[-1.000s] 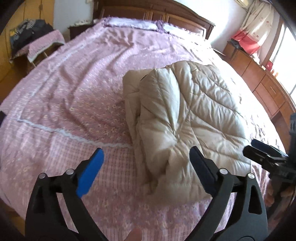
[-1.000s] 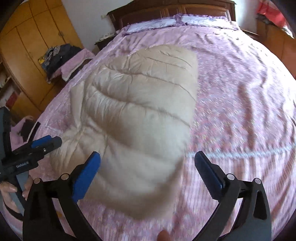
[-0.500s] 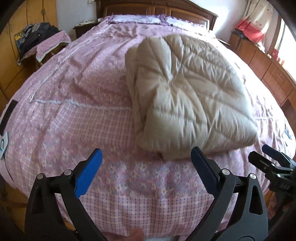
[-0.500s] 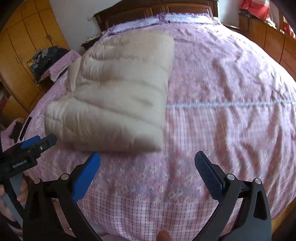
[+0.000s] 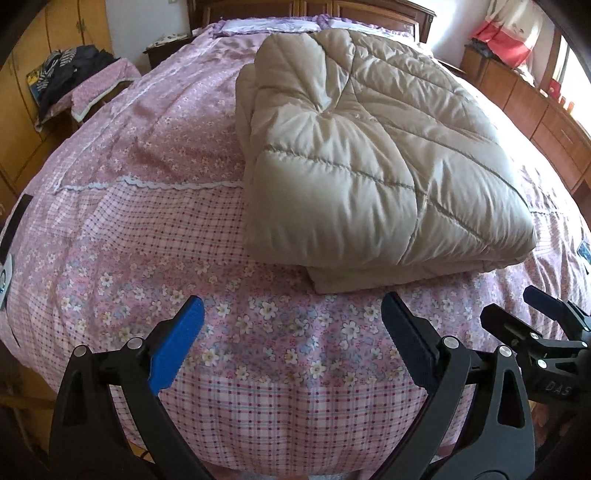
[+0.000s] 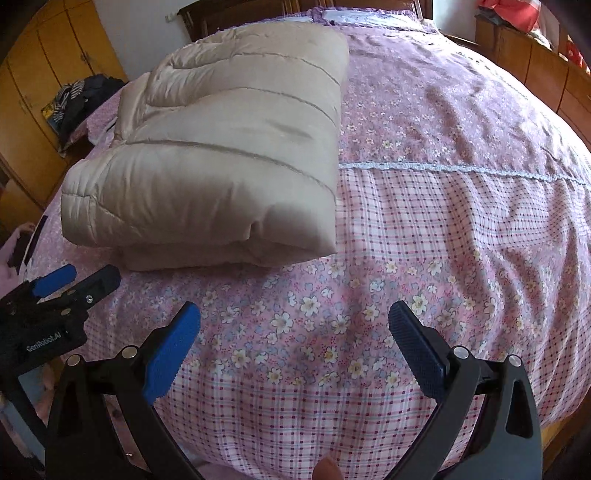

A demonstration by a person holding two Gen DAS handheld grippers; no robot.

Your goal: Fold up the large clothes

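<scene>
A beige quilted puffer coat point(image 5: 362, 155) lies folded into a thick rectangle on the pink floral bedspread point(image 5: 155, 206). In the right wrist view the same coat point(image 6: 221, 155) sits at the upper left. My left gripper point(image 5: 291, 332) is open and empty, hovering over the bed's near edge, short of the coat's front fold. My right gripper point(image 6: 295, 332) is open too, holding nothing, above bare bedspread point(image 6: 461, 221) right of the coat. Each gripper appears in the other's view: the right one point(image 5: 532, 314) at the right edge, the left one point(image 6: 77, 280) at the left edge.
A dark wooden headboard point(image 5: 369, 7) and pillows close the far end of the bed. Yellow wardrobes point(image 6: 44, 74) and a stool with dark clothes point(image 5: 74, 77) stand on the left. Wooden drawers point(image 5: 535, 107) run along the right wall. A fingertip point(image 6: 327, 469) shows at the bottom edge.
Both grippers have pulled back from over the coat toward the foot of the bed. The coat now lies farther ahead, and both stay open.
</scene>
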